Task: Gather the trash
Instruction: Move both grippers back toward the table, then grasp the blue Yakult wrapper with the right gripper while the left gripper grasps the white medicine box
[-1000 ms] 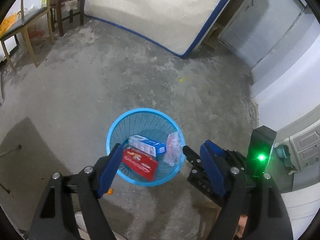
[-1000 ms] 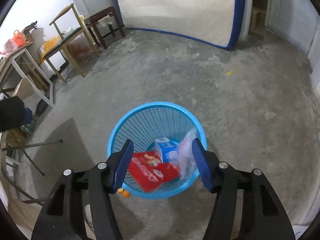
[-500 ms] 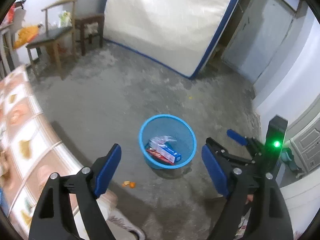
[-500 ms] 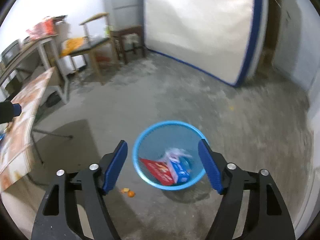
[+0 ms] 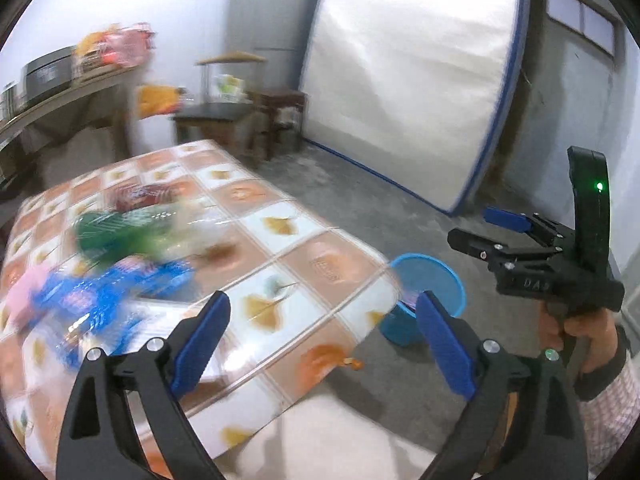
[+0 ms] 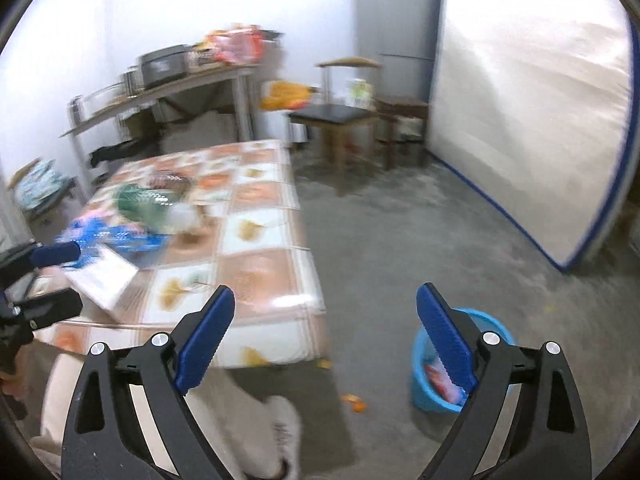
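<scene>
My left gripper [image 5: 320, 320] is open and empty above the near edge of a table [image 5: 320, 256] with an orange-and-white patterned cloth. Blurred trash lies on its left part: blue wrappers [image 5: 120, 284], a green bag [image 5: 108, 232] and a pink item [image 5: 24, 292]. The blue mesh basket [image 5: 436, 280] stands on the floor past the table's corner. My right gripper [image 6: 324, 320] is open and empty, raised above the floor between the table [image 6: 264, 264] and the basket [image 6: 424, 376], which holds red packaging. It also shows in the left wrist view [image 5: 500, 232].
A white mattress [image 6: 520, 100] leans on the far wall beside a grey fridge [image 6: 400, 20]. A chair [image 6: 344, 116] and a cluttered metal shelf [image 6: 168, 88] stand at the back. Orange peel [image 6: 354, 402] lies on the concrete floor. My shoe [image 6: 280, 440] is below.
Both grippers have lifted away from the basket and swung left and up. The table with the trash has come into view; the basket now sits low at the right.
</scene>
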`<state>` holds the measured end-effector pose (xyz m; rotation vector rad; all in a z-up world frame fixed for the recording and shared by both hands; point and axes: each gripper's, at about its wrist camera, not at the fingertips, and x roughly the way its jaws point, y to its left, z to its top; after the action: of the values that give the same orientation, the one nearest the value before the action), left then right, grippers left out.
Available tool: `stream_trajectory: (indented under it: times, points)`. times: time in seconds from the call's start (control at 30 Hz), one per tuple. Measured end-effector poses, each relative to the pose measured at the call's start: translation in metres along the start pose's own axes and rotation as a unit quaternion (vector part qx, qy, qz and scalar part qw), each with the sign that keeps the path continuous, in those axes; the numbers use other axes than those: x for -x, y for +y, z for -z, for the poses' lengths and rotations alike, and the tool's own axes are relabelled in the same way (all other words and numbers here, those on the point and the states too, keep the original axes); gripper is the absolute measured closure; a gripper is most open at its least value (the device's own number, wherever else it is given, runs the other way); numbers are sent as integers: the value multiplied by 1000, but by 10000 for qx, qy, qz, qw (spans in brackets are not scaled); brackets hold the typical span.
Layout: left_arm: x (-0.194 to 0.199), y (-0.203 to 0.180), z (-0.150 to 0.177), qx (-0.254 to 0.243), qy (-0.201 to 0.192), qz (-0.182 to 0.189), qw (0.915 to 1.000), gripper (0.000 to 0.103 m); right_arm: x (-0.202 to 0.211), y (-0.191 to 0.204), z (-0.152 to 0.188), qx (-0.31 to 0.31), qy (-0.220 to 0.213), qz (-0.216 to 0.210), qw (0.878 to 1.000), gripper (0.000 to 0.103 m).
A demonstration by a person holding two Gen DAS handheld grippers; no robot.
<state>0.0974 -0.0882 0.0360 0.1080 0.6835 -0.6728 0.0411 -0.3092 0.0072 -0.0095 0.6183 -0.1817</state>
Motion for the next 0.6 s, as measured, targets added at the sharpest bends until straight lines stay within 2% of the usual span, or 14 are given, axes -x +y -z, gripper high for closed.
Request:
stream_trajectory:
  times: [0.17,0.27,0.47,0.6]
  points:
    - [46,49,33,391,-399,-524,9971,10,-17,61,-11,342,112,-733,9967,15]
    - [61,75,50,700,-537,-686,9937,10,-28,99,-17,565,299,-1033,9926,15]
    - [73,115,66,1209,-673,-1000,9853,10,-41,143,-18,786,524,-1442,9850,15]
    - [72,135,67,1184,-679,-1054,9850,10,-46,161,-14,880,635,-1590,9813,15]
